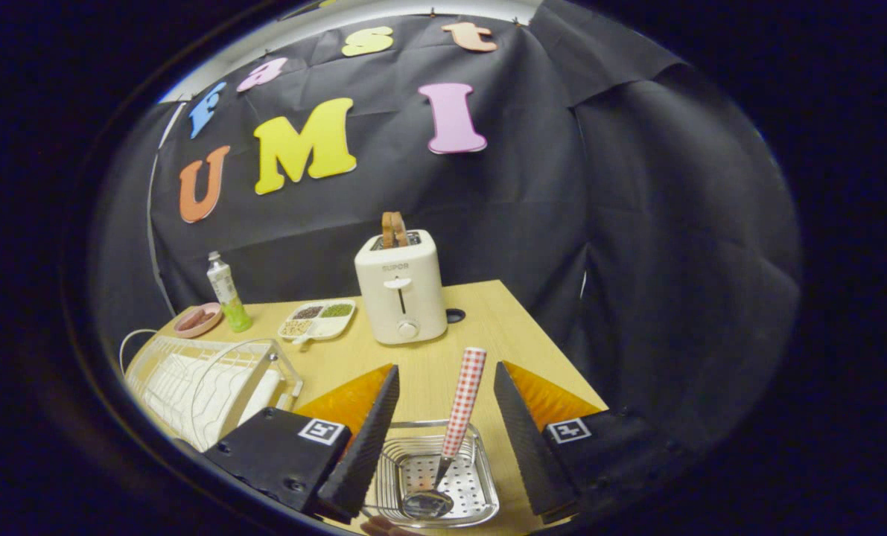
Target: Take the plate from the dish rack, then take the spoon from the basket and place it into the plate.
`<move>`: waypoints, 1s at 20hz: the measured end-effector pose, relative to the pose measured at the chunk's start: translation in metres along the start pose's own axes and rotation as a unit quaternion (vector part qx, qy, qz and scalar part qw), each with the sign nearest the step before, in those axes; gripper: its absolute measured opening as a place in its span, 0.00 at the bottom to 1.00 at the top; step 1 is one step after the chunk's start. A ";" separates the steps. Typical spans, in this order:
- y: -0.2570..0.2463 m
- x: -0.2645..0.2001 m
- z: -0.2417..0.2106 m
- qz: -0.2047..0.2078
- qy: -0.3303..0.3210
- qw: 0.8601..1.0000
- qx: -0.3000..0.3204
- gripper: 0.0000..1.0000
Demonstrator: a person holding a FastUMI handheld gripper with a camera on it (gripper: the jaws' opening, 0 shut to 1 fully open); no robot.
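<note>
A spoon (462,402) with a red-and-white checked handle leans in a perforated metal basket (482,476) on the wooden table (503,320). Its bowl rests on the basket's floor and its handle points up and away. My gripper (447,366) is open, hovering over the basket with one finger on each side of the handle, neither touching it. To the left stands a white wire dish rack (182,380). At the rack's right end a white plate-like piece (262,398) stands on edge. A small pink plate (197,320) lies at the table's far left corner.
A white toaster (402,294) with bread in its slot stands beyond the fingers. Left of it lie a divided tray of beans (318,318) and a bottle with green liquid (227,294). The table's right edge runs close to the right finger.
</note>
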State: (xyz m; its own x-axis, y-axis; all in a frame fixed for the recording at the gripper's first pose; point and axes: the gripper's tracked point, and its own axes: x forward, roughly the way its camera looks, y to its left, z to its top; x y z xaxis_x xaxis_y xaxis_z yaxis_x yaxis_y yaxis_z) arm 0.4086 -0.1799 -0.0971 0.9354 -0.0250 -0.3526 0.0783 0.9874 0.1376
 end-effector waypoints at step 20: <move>0.080 -0.212 0.135 -0.002 -0.230 0.973 -0.030 0.15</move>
State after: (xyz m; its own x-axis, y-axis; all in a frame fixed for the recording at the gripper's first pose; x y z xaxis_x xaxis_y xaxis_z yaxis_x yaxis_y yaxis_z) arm 0.2631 -0.1170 0.1134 0.9914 -0.0834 0.1009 0.0758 0.9941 0.0774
